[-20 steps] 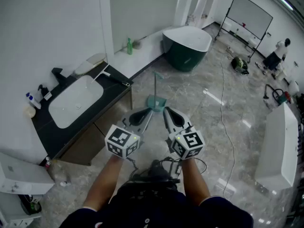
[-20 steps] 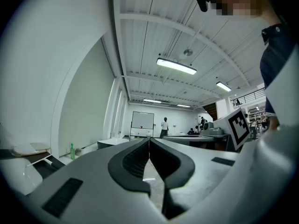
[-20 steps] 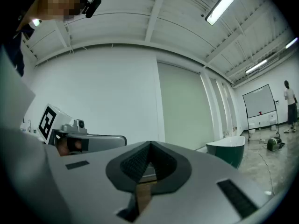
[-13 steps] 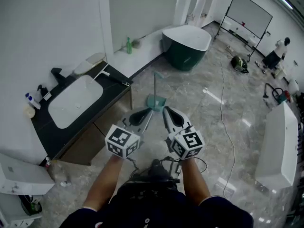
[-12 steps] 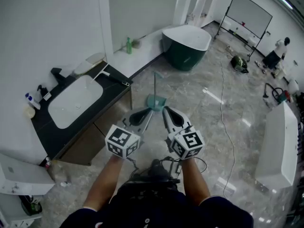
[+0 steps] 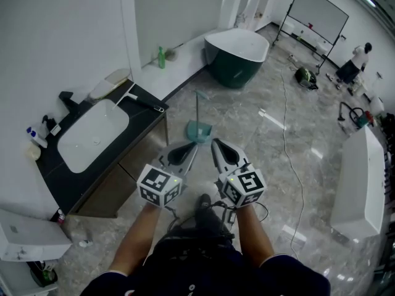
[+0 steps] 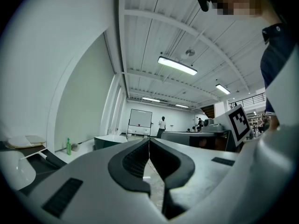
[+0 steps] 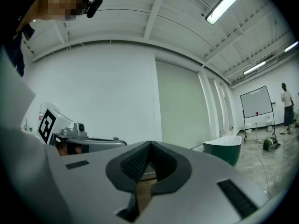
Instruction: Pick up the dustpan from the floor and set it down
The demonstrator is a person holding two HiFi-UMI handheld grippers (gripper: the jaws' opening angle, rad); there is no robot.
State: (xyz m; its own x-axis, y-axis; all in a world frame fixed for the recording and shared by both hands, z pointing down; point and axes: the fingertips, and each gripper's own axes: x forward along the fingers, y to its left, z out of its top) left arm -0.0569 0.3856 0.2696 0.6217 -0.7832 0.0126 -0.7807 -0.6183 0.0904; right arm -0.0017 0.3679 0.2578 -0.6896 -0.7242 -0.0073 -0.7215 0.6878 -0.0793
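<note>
A teal dustpan [image 6: 199, 131] stands on the marble floor with its long handle [image 6: 196, 106] upright, just beyond the corner of the dark sink counter. I see it only in the head view. My left gripper [image 6: 193, 145] and right gripper [image 6: 214, 142] are held level side by side in front of my body, short of the dustpan and not touching it. In the left gripper view the left gripper [image 7: 149, 140] has its jaws closed together with nothing between them. The right gripper [image 8: 150, 144] is likewise shut and empty in its own view.
A dark counter [image 6: 145, 111] with a white basin [image 6: 92, 134] lies at left. A green bathtub [image 6: 236, 53] stands beyond the dustpan, with a green bottle [image 6: 160, 57] on the ledge. A cable [image 6: 290, 134] crosses the floor. A white tub [image 6: 361, 184] is at right, a person [image 6: 355, 63] far off.
The room has slid slightly left in the head view, so the counter and dustpan sit a bit further left. Both grippers keep their place, still shut.
</note>
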